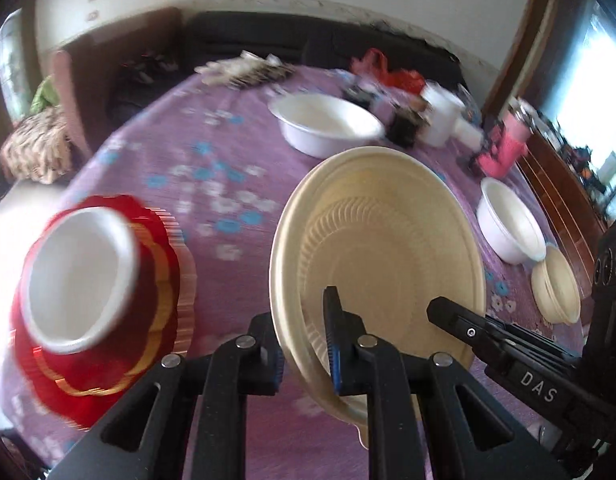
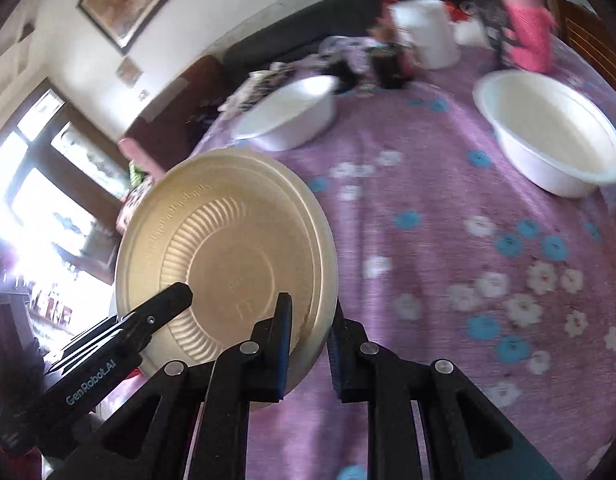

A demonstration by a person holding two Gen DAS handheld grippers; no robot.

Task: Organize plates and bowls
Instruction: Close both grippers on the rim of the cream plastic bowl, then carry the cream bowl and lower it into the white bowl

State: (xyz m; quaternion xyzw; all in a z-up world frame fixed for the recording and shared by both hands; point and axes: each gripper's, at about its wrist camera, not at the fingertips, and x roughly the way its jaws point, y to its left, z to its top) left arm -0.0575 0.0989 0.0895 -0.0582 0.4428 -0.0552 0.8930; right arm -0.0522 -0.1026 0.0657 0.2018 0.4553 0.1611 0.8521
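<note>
A cream ribbed plate [image 1: 388,240] is held tilted above the purple flowered tablecloth [image 1: 212,152]; its rim looks doubled, like two nested plates. My left gripper [image 1: 298,312] is shut on its near rim, one finger on each side. In the right wrist view the same cream plate [image 2: 228,240] is pinched at its right rim by my right gripper [image 2: 310,308], also shut on it. Each gripper's finger shows in the other's view, resting against the plate: the right finger [image 1: 440,310] and the left finger [image 2: 180,292].
A white bowl [image 1: 80,276] sits on a red gold-edged plate [image 1: 164,280] at the left. Two more white bowls [image 1: 328,124] [image 1: 512,224] and a small cream stack [image 1: 556,288] lie to the right. A white container [image 1: 440,116], a pink object [image 1: 508,140] and clutter line the table's far edge.
</note>
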